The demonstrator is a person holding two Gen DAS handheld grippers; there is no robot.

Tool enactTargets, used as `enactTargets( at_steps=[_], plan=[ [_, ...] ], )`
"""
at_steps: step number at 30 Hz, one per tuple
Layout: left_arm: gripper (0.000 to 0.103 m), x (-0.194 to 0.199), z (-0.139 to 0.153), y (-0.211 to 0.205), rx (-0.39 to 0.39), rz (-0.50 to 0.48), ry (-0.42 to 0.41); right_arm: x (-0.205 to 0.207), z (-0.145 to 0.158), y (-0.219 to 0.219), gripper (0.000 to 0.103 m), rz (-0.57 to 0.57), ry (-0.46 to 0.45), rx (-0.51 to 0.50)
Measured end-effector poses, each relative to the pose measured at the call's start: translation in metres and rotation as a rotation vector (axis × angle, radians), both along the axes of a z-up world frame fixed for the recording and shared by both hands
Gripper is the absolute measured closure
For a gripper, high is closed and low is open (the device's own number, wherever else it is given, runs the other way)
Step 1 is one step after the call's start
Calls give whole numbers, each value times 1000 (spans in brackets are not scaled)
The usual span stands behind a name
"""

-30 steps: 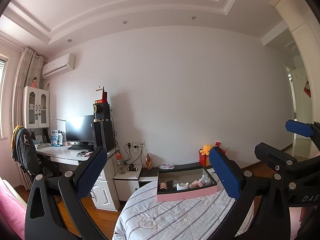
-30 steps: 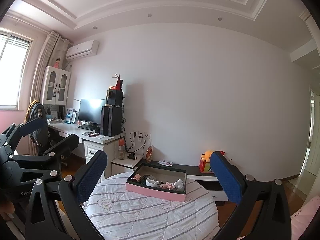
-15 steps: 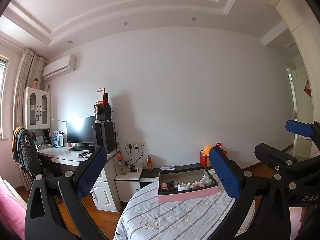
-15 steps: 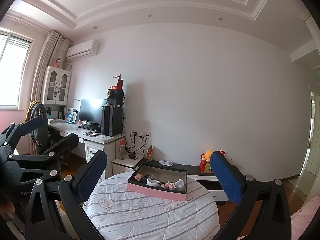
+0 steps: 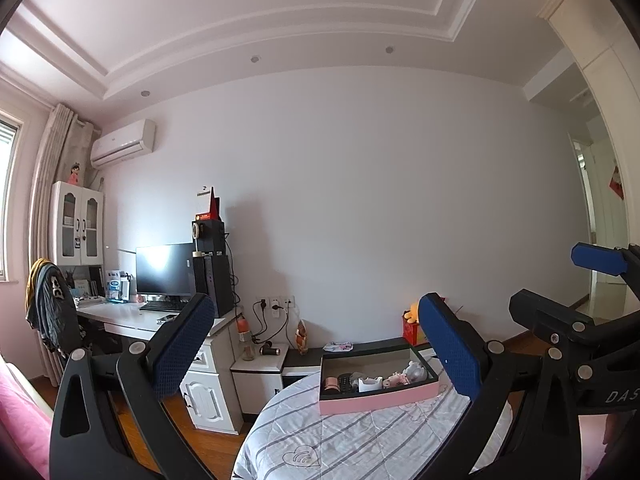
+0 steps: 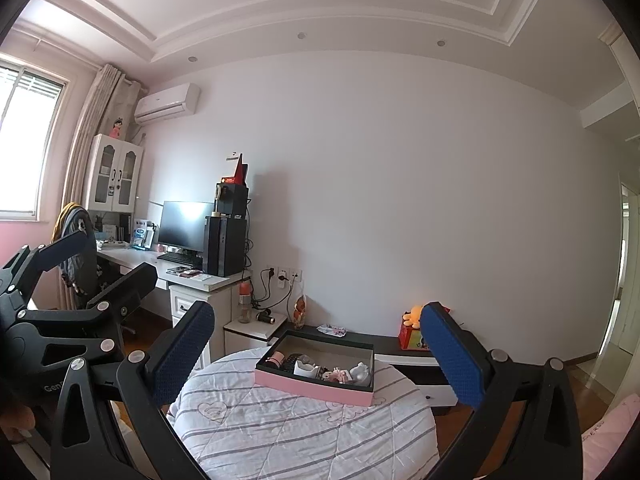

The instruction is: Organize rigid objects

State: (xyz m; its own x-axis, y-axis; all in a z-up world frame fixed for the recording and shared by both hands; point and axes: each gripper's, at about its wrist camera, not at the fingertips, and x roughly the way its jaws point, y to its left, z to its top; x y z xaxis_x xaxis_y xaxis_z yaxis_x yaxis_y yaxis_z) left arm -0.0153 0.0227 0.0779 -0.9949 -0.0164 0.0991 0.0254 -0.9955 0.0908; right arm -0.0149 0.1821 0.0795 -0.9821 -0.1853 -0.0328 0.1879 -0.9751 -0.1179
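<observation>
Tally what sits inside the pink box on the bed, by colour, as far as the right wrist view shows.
Inside the pink box:
Pink items: 2, a round case and a small figure
White items: 2, a holder and a figurine
Black items: 1, a remote-like object
Total: 5 discernible; anything smaller is too tiny to tell.

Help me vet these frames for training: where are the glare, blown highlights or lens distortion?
Left wrist view: fisheye bends the ceiling mouldings, black vignette in the corners, window glare on the monitor. Right wrist view: the window is overexposed, the monitor shows the same sheen; the pink box stays sharp and evenly lit.
</observation>
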Motion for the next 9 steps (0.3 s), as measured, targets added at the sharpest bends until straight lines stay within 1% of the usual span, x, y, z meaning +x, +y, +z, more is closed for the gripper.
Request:
enactTargets(
  at_steps=[9],
  plan=[
    [0,1,0,0,1,-1,0,1,1,0,0,-1,-2,2]
  ],
)
